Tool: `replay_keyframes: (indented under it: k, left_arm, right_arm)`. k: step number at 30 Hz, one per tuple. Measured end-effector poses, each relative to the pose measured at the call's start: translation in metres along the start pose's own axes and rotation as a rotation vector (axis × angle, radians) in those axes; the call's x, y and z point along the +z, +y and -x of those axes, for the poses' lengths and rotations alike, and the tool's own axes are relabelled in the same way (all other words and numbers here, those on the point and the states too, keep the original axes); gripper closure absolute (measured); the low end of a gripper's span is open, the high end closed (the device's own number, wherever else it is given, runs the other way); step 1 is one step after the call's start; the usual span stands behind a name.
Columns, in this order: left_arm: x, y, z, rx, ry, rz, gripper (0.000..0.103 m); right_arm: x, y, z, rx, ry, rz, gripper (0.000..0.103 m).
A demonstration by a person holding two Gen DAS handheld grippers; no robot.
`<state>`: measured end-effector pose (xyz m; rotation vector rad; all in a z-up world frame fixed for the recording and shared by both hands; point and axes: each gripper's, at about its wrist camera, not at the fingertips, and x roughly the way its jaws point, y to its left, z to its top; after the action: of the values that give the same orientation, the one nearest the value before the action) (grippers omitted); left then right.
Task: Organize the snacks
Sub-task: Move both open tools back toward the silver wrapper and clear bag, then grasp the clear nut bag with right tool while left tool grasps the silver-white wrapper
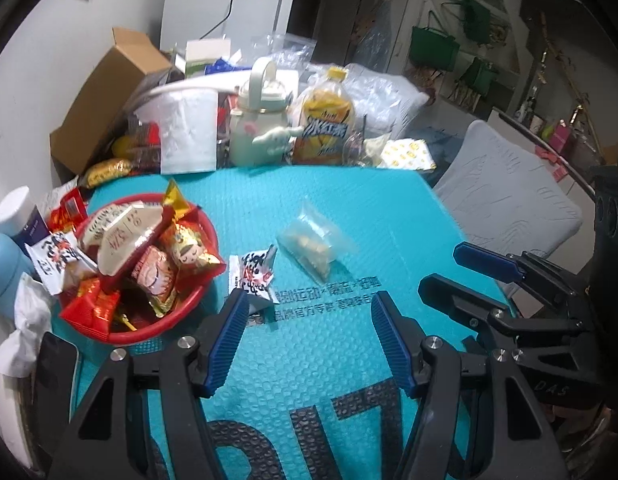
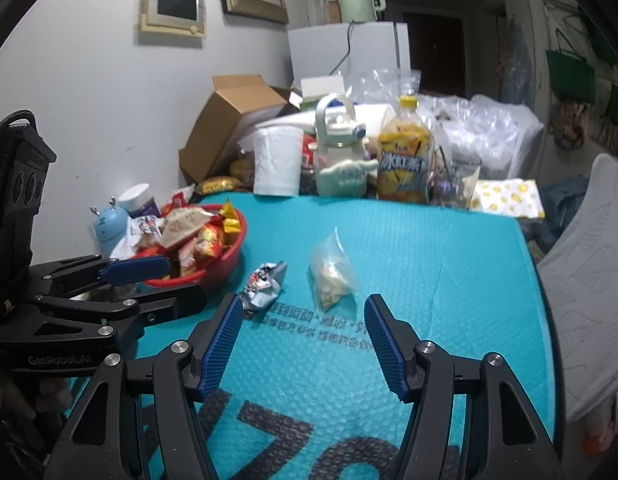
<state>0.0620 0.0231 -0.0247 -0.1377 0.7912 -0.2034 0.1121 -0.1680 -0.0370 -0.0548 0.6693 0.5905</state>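
Note:
A red bowl heaped with several wrapped snacks sits at the left of the teal bubble-wrap mat. Two snacks lie loose on the mat: a white black-and-red printed packet and a clear bag of pale pieces. My left gripper hovers open just short of the white packet, nothing between its blue pads. Open too and empty, my right gripper hangs just short of the clear bag. Each gripper shows at the edge of the other's view.
Clutter lines the mat's far edge: a white tub, a cream kettle-shaped bottle, a yellow drink bottle, a cardboard box, plastic bags. A blue bottle and tissues flank the bowl. A grey chair stands right.

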Motion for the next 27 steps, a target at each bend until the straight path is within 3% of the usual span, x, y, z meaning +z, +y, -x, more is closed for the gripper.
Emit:
replay_keyframes:
  k: [17,27]
  left_arm:
    - [-0.001,0.008,-0.072,0.023,0.101,0.026,0.041]
    - [-0.004,0.017,-0.105,0.094,0.145,0.028,0.041]
  right_arm:
    - [0.0,-0.036,-0.08,0.038,0.12,-0.025,0.04]
    - [0.0,-0.045,-0.114,0.059,0.15,-0.019,0.04]
